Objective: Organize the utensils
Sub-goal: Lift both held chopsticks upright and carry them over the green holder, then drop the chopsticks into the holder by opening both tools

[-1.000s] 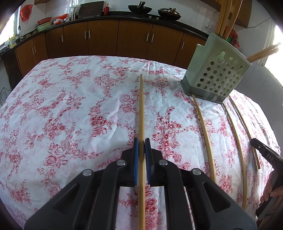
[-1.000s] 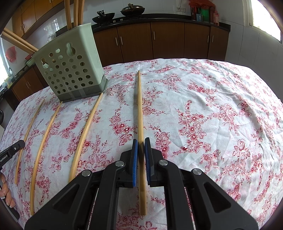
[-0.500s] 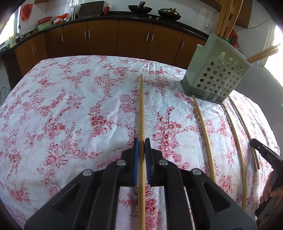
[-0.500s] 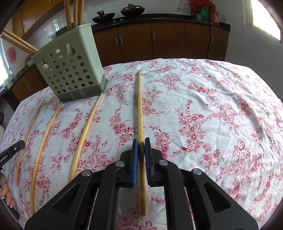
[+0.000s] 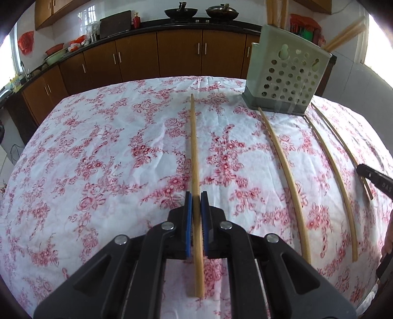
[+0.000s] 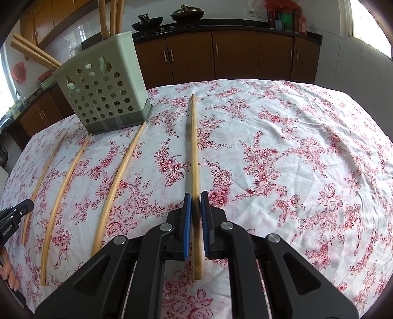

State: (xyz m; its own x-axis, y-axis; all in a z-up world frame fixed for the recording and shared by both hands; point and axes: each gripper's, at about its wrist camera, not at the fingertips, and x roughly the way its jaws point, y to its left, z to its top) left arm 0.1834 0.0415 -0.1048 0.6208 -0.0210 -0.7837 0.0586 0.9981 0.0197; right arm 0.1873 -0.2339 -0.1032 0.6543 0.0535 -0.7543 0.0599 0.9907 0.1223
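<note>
My left gripper (image 5: pixel 196 198) is shut on a wooden chopstick (image 5: pixel 194 147) that points away across the flowered tablecloth (image 5: pixel 98 159). My right gripper (image 6: pixel 195 198) is shut on another chopstick (image 6: pixel 194 147) the same way. Two more chopsticks (image 5: pixel 285 166) (image 5: pixel 336 176) lie on the cloth between them, seen in the right wrist view too (image 6: pixel 118 181) (image 6: pixel 66 186). A pale green perforated utensil holder (image 5: pixel 287 81) (image 6: pixel 103 90) stands at the far side with several chopsticks upright in it. Each view catches the other gripper at its edge: the right gripper (image 5: pixel 375 179), the left gripper (image 6: pixel 14 213).
Brown kitchen cabinets (image 5: pixel 179 56) and a dark counter with two woks (image 6: pixel 186 12) run behind the table. The cloth falls away at the table's rounded edges. A person's fingers (image 6: pixel 7 267) show at the lower left of the right wrist view.
The left gripper has shifted and rolled a little with its chopstick; the holder now sits higher in its view and the chopstick's near end shows below the pads. The right gripper stayed still.
</note>
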